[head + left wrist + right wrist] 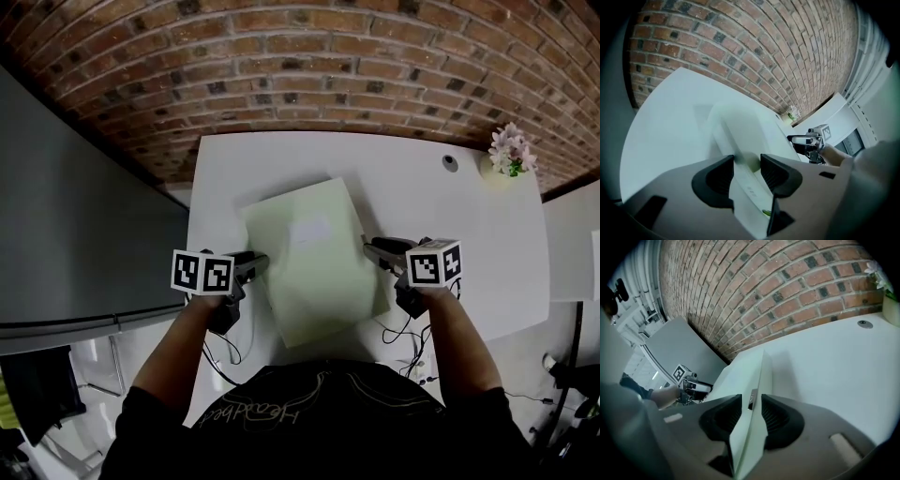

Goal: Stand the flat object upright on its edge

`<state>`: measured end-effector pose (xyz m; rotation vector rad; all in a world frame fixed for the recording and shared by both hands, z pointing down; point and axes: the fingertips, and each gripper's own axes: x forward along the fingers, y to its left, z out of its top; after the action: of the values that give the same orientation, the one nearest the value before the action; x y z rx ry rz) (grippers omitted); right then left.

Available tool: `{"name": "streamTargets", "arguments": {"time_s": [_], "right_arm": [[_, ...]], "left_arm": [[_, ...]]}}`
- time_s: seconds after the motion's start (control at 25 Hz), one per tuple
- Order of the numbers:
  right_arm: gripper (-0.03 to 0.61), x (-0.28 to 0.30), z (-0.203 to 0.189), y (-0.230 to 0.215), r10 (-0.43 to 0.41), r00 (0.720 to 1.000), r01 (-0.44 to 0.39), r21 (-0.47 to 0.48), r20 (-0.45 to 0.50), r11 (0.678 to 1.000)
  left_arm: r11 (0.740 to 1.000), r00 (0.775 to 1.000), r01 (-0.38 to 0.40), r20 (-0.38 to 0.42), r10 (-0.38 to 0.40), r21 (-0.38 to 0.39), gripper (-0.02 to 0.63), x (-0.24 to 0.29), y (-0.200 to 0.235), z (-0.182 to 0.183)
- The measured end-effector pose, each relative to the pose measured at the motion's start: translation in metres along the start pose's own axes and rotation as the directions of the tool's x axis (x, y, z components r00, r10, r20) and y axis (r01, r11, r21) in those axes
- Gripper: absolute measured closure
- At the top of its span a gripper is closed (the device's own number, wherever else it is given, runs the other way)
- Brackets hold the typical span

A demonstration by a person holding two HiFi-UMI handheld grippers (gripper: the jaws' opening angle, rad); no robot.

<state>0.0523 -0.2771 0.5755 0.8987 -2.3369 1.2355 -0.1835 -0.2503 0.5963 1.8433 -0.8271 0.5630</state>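
The flat object [314,272] is a pale green, thin rectangular box lying on the white table [450,234], its near end by the front edge. My left gripper [261,263] is at the box's left edge. In the left gripper view its jaws [747,164] are closed on that edge [745,126]. My right gripper [370,248] is at the box's right edge. In the right gripper view the thin edge [750,376] runs between its jaws [751,406] with a gap on each side, so that gripper is open. Each gripper view shows the other gripper across the box.
A small pot of pale flowers [509,155] stands at the far right corner, with a small round disc [451,162] beside it. A brick wall runs behind the table. A grey panel [75,234] stands to the left. Cables [403,333] hang below the front edge.
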Motion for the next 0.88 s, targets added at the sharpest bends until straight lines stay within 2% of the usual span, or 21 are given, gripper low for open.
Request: {"name": "streamTargets", "arguments": {"time_s": [0.28, 0.48, 0.64, 0.88], "right_arm": [[0.443, 0.023, 0.013, -0.01, 0.029, 0.997, -0.027, 0.023, -0.068, 0.999], [0.443, 0.029, 0.012, -0.011, 0.083, 0.99, -0.075, 0.074, -0.112, 0.994], [0.443, 0.031, 0.01, -0.01, 0.114, 0.984, -0.1, 0.112, -0.134, 0.989], [0.443, 0.033, 0.01, -0.013, 0.117, 0.981, -0.096, 0.133, -0.154, 0.986]], "left_arm": [[0.999, 0.999, 0.037, -0.017, -0.037, -0.007, 0.439, 0.002, 0.0, 0.003], [0.998, 0.998, 0.052, -0.03, -0.053, -0.022, 0.439, 0.003, 0.0, 0.003], [0.998, 0.998, 0.046, -0.031, -0.048, -0.037, 0.439, 0.002, 0.0, 0.002], [0.997, 1.0, 0.023, -0.005, -0.024, -0.08, 0.439, 0.004, 0.0, 0.003]]}}
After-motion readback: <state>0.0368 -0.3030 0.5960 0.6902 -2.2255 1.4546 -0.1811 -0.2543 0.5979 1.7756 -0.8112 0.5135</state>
